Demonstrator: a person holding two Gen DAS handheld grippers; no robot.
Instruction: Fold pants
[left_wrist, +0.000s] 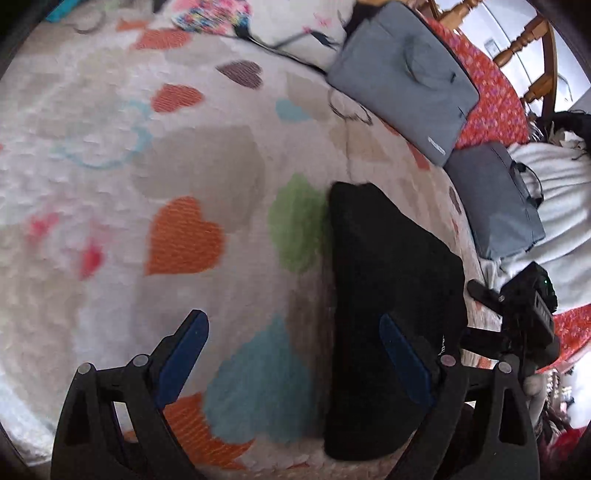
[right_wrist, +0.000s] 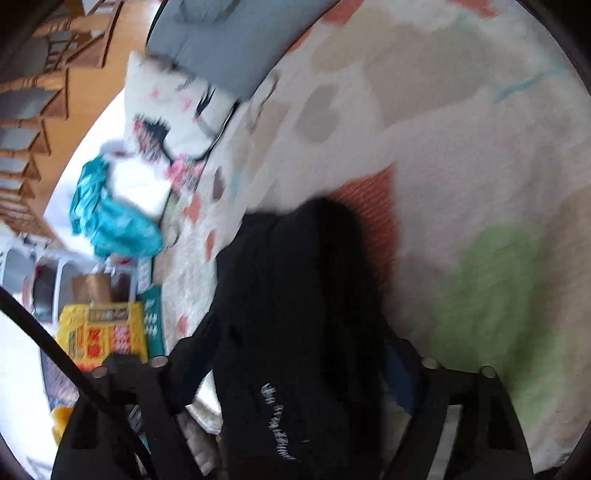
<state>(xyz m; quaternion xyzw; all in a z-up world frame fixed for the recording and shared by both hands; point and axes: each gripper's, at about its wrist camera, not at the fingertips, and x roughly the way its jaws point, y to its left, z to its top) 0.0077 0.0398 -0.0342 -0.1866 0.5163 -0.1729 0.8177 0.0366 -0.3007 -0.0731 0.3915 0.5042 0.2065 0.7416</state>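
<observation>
Black pants (left_wrist: 391, 295) are lying folded on the blanket (left_wrist: 110, 184); both tools, left (left_wrist: 295, 354) and right (right_wrist: 295, 369), are gaping wide, needing clean withdrawal without snagging.

Home bedroom: heart-patterned blanket (left_wrist: 184, 166), pillow (right_wrist: 166, 110)

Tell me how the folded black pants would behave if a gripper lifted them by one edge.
The black pants would probably go floppy: they are soft cloth, and their layers lie loose in a flat bundle, so the fold could fall open. They look light. Pushed across the fuzzy heart-print blanket, they would likely drag and bunch rather than slide.
</observation>
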